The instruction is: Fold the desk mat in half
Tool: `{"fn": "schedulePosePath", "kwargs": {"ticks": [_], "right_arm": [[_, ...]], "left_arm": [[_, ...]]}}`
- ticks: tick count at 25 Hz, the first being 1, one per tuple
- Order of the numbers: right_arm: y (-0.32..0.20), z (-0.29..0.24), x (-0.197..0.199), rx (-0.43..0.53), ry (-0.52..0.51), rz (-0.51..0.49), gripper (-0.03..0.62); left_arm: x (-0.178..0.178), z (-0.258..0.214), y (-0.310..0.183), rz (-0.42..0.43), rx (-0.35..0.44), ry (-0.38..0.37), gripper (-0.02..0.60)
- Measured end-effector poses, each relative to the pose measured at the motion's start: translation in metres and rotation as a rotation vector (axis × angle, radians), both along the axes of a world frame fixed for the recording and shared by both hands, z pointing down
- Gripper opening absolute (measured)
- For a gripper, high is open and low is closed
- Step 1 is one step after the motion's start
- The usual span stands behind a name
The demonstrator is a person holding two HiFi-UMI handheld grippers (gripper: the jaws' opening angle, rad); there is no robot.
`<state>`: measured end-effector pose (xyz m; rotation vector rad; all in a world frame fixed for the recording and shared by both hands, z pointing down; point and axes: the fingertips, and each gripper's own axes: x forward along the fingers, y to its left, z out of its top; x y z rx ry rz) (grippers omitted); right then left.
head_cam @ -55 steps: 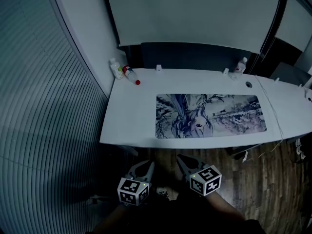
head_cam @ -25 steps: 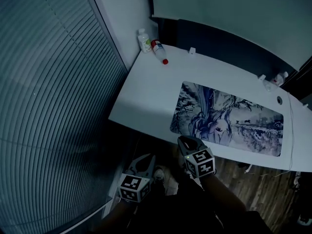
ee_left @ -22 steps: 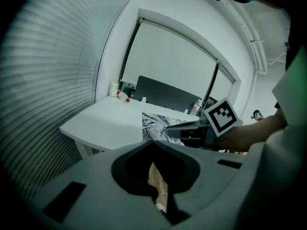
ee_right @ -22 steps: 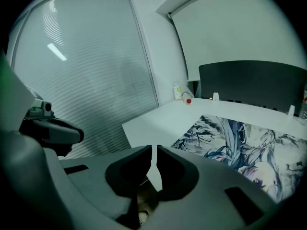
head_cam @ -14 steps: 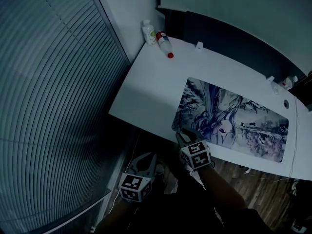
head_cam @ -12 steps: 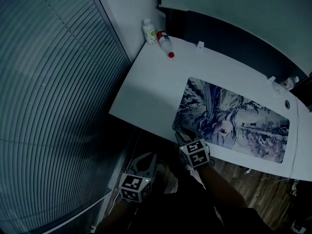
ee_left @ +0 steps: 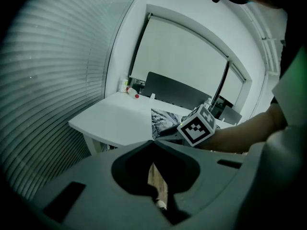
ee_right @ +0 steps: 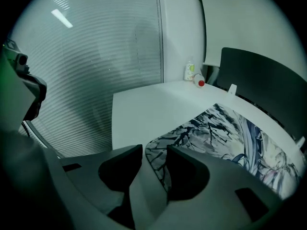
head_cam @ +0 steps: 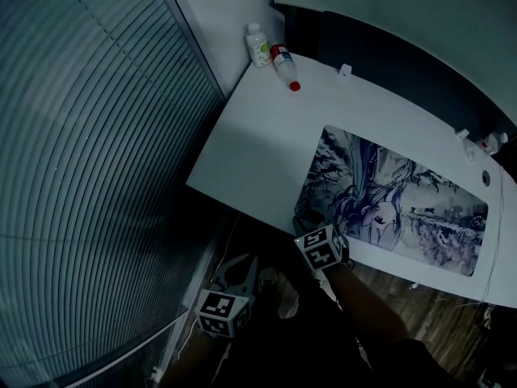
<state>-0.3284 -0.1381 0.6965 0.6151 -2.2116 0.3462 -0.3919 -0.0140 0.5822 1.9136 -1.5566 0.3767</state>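
Observation:
The desk mat (head_cam: pixel 404 204), printed with a blue-grey drawing, lies flat on the white desk (head_cam: pixel 258 152). My right gripper (head_cam: pixel 310 220) is at the mat's near left corner. In the right gripper view its jaws have just been opening and stand apart (ee_right: pixel 154 153), with the mat's corner (ee_right: pixel 158 159) in the gap and no pad pressing on it. My left gripper (head_cam: pixel 240 266) hangs lower, in front of the desk's edge and over the floor. Its jaws meet at the tip (ee_left: pixel 153 140) with nothing between them. From there I see the mat (ee_left: pixel 163 118) and the right gripper's marker cube (ee_left: pixel 196 126).
A white bottle (head_cam: pixel 258 45) and a red-capped bottle (head_cam: pixel 284 62) sit at the desk's far left corner. A slatted blind (head_cam: pixel 81 176) fills the left side. A dark panel (head_cam: pixel 388 63) runs behind the desk. A cable (head_cam: pixel 494 241) hangs off at the right.
The right gripper has come forward and down from in front of the desk to the mat's near left corner. The left gripper has stayed about where it was.

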Motion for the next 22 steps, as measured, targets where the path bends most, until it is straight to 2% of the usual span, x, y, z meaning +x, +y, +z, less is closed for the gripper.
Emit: {"fn": "schedulePosePath", "kwargs": {"ticks": [4, 8, 12, 15, 22], "right_arm": [[-0.004, 0.002, 0.0, 0.045, 0.031, 0.005, 0.149], [-0.006, 0.003, 0.0, 0.049, 0.046, 0.01, 0.141], [-0.012, 0.005, 0.006, 0.058, 0.07, 0.024, 0.048], [-0.014, 0.002, 0.006, 0.044, 0.068, 0.021, 0.046], [-0.019, -0.02, 0.013, 0.048, 0.021, 0.081, 0.044]], "left_arm": [[-0.005, 0.003, 0.0, -0.007, -0.006, 0.005, 0.005], [-0.009, 0.003, -0.003, -0.015, 0.002, 0.008, 0.005], [-0.007, 0.001, -0.005, -0.007, 0.009, 0.021, 0.005], [-0.004, -0.004, -0.007, 0.0, 0.018, 0.022, 0.005], [0.003, -0.018, -0.014, 0.035, 0.039, 0.012, 0.005]]}}
